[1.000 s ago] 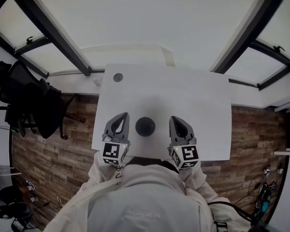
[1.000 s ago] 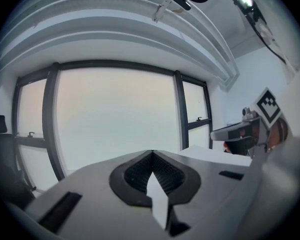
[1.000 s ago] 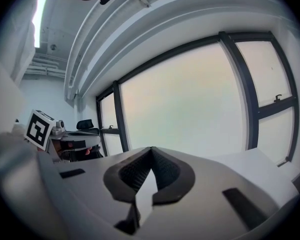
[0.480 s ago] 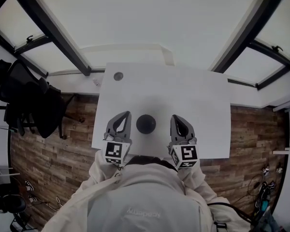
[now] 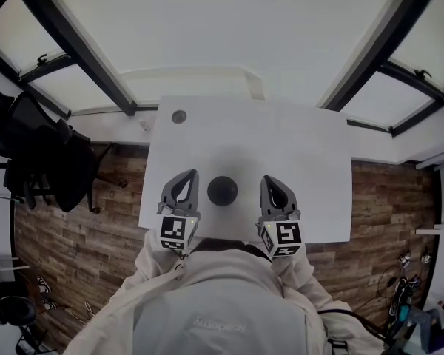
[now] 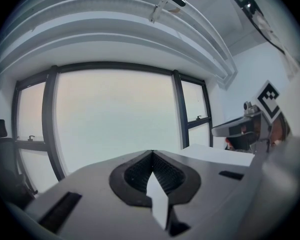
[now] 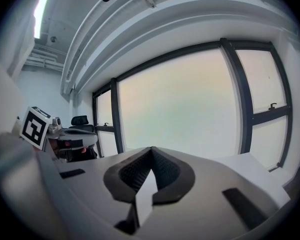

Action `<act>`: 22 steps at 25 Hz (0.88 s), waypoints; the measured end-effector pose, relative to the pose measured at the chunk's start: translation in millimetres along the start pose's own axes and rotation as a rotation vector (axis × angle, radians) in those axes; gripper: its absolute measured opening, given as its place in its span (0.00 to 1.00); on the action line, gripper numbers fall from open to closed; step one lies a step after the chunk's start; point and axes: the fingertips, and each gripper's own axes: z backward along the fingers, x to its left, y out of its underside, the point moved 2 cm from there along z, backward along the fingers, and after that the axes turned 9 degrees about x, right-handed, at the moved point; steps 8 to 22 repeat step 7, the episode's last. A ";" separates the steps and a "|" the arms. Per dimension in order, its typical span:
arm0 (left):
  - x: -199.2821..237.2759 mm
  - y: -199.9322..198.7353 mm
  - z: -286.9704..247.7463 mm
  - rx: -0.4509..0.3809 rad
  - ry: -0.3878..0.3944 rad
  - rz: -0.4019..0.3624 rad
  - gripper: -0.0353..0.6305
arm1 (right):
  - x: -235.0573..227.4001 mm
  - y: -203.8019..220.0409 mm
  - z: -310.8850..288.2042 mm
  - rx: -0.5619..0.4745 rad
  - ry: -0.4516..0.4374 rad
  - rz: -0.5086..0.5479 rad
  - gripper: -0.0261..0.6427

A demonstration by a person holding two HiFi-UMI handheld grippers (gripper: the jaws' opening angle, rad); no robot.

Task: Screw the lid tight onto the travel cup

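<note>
Flanking the travel cup, left claw and right claw, both pressed together, empty.

Office: black swivel chairs, white desk, big windows (wood-plank floor).

Travel cup, apparently, on table
</note>
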 end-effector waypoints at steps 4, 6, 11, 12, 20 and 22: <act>-0.1 5.0 -0.3 0.012 -0.001 -0.001 0.06 | -0.1 1.6 -1.8 0.004 -0.003 0.001 0.07; -1.4 7.3 0.0 0.018 -0.003 0.001 0.06 | -0.5 2.9 -1.3 0.006 -0.006 0.002 0.07; -2.0 8.4 0.2 0.020 -0.004 0.002 0.06 | -0.6 3.6 -1.0 0.007 -0.008 0.002 0.07; -2.0 8.4 0.2 0.020 -0.004 0.002 0.06 | -0.6 3.6 -1.0 0.007 -0.008 0.002 0.07; -2.0 8.4 0.2 0.020 -0.004 0.002 0.06 | -0.6 3.6 -1.0 0.007 -0.008 0.002 0.07; -2.0 8.4 0.2 0.020 -0.004 0.002 0.06 | -0.6 3.6 -1.0 0.007 -0.008 0.002 0.07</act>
